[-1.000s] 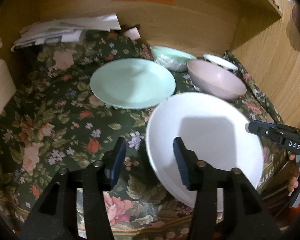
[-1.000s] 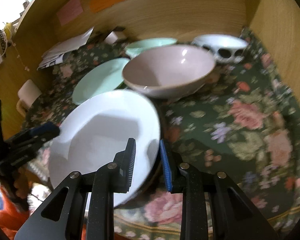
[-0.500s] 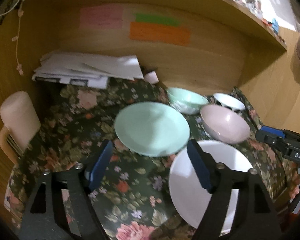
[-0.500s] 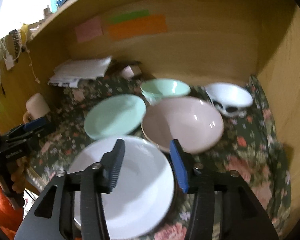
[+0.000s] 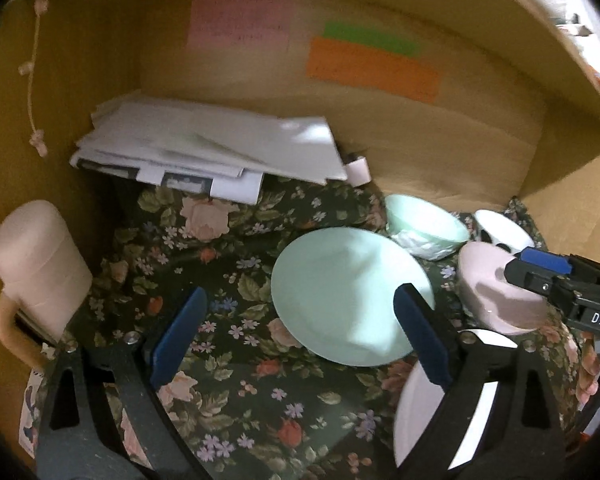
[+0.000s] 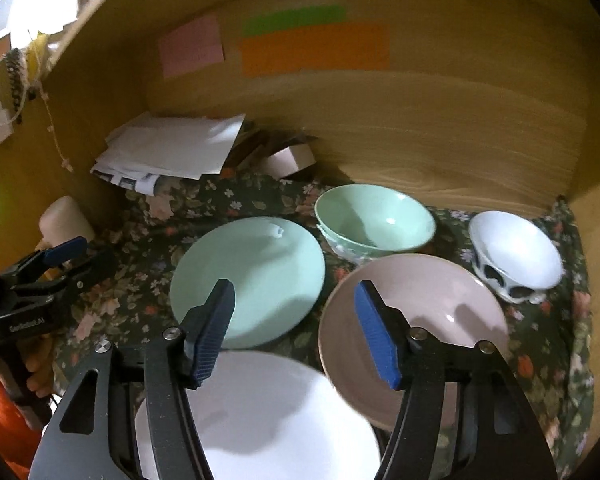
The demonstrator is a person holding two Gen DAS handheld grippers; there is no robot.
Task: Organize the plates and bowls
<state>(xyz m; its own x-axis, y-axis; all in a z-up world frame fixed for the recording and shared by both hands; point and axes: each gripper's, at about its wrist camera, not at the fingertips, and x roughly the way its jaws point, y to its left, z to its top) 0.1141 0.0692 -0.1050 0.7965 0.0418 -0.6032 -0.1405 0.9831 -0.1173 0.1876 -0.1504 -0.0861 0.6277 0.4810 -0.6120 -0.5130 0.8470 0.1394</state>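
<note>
Two plates and three bowls are lying on a floral cloth (image 6: 540, 364) inside a wooden alcove. The white plate (image 6: 268, 408) is sitting nearest, the green plate (image 6: 256, 268) beyond it; the pink bowl (image 6: 432, 312), green bowl (image 6: 376, 220) and white bowl (image 6: 516, 252) are standing apart, each holding nothing. The left gripper (image 5: 296, 344) and right gripper (image 6: 296, 328) are both opening their jaws, with nothing between them. The white plate is running off the frame's lower edge. A cream mug (image 5: 36, 272) and a paper stack (image 5: 212, 148) are blurring at the back.
</note>
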